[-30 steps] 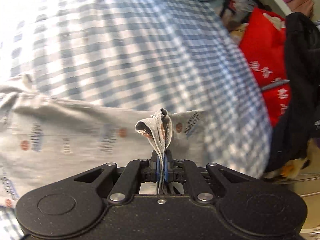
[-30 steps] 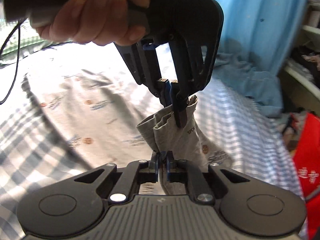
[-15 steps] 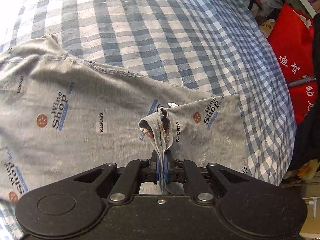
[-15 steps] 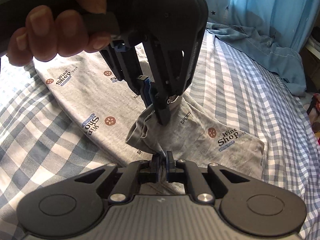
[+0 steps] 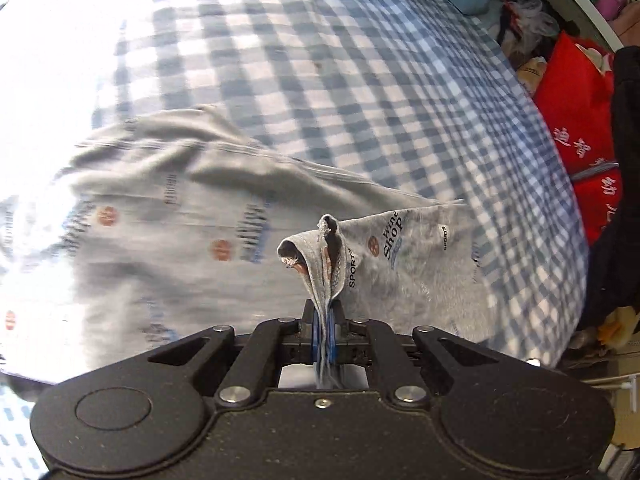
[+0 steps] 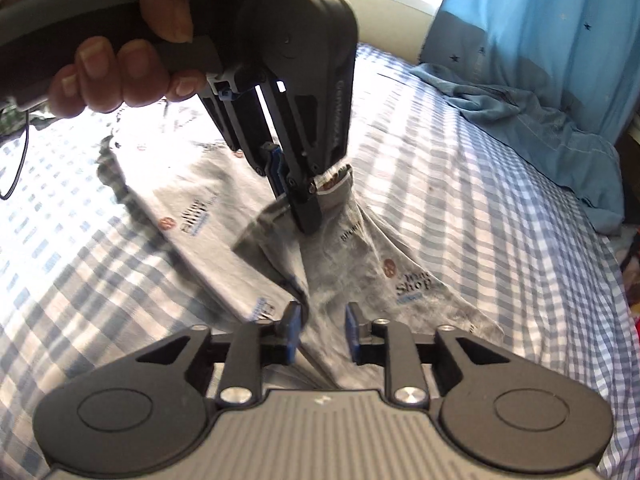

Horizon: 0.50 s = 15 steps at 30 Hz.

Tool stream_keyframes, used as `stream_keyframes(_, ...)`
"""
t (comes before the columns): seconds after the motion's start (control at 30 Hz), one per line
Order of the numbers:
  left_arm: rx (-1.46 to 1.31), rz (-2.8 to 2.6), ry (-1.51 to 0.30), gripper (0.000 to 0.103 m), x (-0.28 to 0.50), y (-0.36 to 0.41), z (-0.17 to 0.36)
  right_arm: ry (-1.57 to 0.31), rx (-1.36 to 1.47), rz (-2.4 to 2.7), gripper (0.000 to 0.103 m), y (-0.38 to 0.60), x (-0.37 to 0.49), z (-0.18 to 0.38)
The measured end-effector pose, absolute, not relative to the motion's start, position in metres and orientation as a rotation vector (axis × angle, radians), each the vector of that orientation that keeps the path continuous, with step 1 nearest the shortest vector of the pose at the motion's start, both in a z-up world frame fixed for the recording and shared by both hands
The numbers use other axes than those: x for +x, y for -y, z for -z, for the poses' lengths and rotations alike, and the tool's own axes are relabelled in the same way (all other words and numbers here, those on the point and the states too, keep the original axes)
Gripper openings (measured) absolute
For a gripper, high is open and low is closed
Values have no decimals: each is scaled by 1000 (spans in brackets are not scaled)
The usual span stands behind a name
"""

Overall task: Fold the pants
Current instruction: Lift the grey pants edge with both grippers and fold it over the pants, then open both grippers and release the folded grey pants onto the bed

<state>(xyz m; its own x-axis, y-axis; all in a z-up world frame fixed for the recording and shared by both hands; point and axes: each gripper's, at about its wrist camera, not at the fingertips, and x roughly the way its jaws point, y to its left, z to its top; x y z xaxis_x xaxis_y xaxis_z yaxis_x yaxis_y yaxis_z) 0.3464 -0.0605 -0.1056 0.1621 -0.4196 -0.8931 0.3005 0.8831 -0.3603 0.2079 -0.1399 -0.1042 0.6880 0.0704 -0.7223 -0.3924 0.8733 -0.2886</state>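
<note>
Grey printed pants (image 5: pixel 168 232) lie spread on a blue-and-white checked bed. My left gripper (image 5: pixel 325 320) is shut on a bunched edge of the pants (image 5: pixel 320 256) and lifts it off the bed. In the right wrist view the left gripper (image 6: pixel 306 200) hangs from above, pinching that fabric. My right gripper (image 6: pixel 322 332) is open, its blue pads apart just above the pants (image 6: pixel 400 284), with nothing held.
The checked bed sheet (image 5: pixel 320 60) runs to an edge at right. A red bag (image 5: pixel 576 112) and dark clothing stand beyond that edge. A blue garment (image 6: pixel 540 120) and blue curtain (image 6: pixel 540 16) lie at the bed's far side.
My right gripper has opened and let go of the pants. My left gripper still holds its bunch and has lifted it higher, pulling the fabric up.
</note>
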Motion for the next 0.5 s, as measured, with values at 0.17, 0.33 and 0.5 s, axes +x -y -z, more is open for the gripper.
stream_keyframes(0.17, -81, 496, -1303, 5, 354, 22, 123, -783, -454, -295, 70, 120, 206, 96)
stream_keyframes(0.33, -54, 454, -1275, 19, 356, 14, 143, -870, -374, -232, 87, 126, 213, 98)
stream_keyframes(0.5, -42, 334, -1227, 69, 341, 11, 147, -906, -327, -103, 100, 157, 214, 99)
